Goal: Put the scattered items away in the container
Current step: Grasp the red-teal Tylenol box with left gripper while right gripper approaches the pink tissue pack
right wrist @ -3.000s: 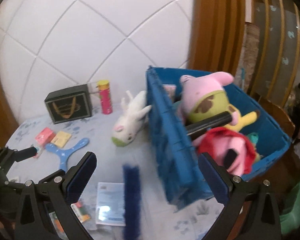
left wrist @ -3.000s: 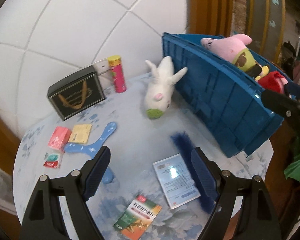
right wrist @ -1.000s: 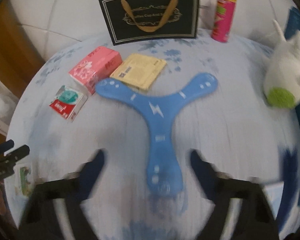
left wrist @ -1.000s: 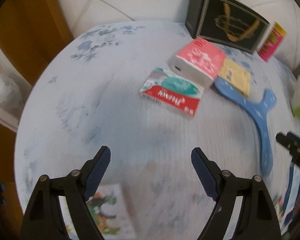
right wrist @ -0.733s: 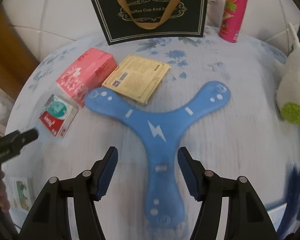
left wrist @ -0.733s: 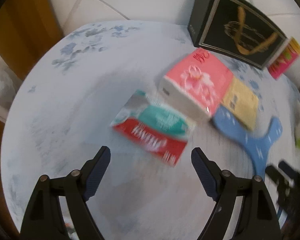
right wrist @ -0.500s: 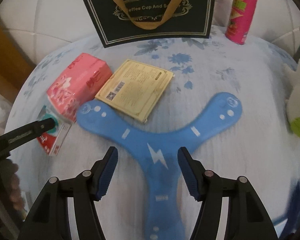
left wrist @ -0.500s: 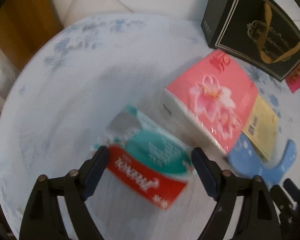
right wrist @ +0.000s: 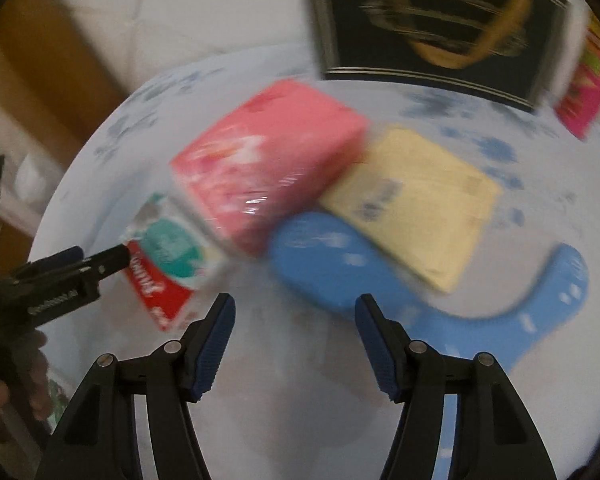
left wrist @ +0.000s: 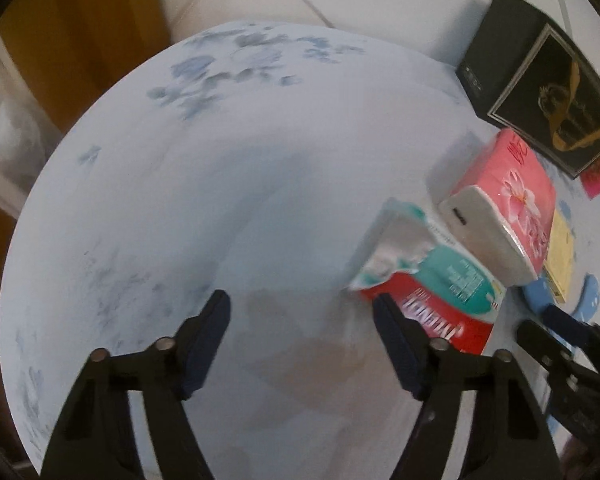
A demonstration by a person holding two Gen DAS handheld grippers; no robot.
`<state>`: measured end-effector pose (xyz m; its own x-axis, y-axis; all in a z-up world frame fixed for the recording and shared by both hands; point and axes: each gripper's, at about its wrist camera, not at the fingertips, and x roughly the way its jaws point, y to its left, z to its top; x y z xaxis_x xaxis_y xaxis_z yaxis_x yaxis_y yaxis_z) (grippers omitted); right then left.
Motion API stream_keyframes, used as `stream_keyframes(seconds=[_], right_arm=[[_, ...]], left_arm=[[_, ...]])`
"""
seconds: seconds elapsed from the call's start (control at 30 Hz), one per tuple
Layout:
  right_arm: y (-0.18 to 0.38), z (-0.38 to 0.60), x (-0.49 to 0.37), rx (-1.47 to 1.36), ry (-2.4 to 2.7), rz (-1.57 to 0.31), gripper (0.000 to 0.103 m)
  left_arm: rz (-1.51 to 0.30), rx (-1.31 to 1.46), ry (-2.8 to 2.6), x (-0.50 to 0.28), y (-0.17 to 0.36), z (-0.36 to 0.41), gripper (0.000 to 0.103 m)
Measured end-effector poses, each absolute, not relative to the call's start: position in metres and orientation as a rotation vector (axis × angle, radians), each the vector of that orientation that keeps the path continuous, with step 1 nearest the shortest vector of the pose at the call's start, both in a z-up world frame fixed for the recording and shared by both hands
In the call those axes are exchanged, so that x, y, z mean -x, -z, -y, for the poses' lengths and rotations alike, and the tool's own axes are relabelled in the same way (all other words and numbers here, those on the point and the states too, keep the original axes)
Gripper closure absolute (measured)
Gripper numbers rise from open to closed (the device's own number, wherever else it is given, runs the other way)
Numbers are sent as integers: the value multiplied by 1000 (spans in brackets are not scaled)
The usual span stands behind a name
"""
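Here, left gripper (left wrist: pixel 300 312) hovered over pale floral tabletop (left wrist: pixel 220 184), jaws closing on nothing; red-and-teal tissue packet (left wrist: pixel 432 288) just beside its right finger. Right gripper (right wrist: pixel 294 316) jaws closing, empty, near blue three-armed plastic boomerang (right wrist: pixel 380 280). Pink tissue pack (right wrist: pixel 268 160) touched yellow flat packet (right wrist: pixel 416 200). Container out of view.

both views look steeply down from close above the round counter (left wrist: pixel 228 184), each along its own tool. the left wrist view faces the bare left part, with the items crowded at its right edge. the right wrist view sits nearer those items. both share the red-green packet (left wrist: pixel 432 292) (right wrist: pixel 168 264), pink pack (left wrist: pixel 508 200) (right wrist: pixel 268 160) and black bag (left wrist: pixel 540 80) (right wrist: pixel 440 24).
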<state>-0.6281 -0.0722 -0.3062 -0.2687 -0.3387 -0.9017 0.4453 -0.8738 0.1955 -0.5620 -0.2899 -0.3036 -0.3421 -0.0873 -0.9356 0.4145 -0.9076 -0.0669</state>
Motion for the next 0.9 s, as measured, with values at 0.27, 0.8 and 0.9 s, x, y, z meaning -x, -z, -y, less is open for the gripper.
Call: stream_keyframes(seconds=[0.27,0.8,0.9], right_arm=[[317,111,621,-1531,2119,-144,48],[326,120,619,-1522,2130,-213,56],[329,145,602,-1491,1916,-89,56]], left_arm=[[-346,-1638,2292,555,322,305,50],[-280,-1655,2401,578,321,281,50],[-265,-1638,2385,585,317,285,50]])
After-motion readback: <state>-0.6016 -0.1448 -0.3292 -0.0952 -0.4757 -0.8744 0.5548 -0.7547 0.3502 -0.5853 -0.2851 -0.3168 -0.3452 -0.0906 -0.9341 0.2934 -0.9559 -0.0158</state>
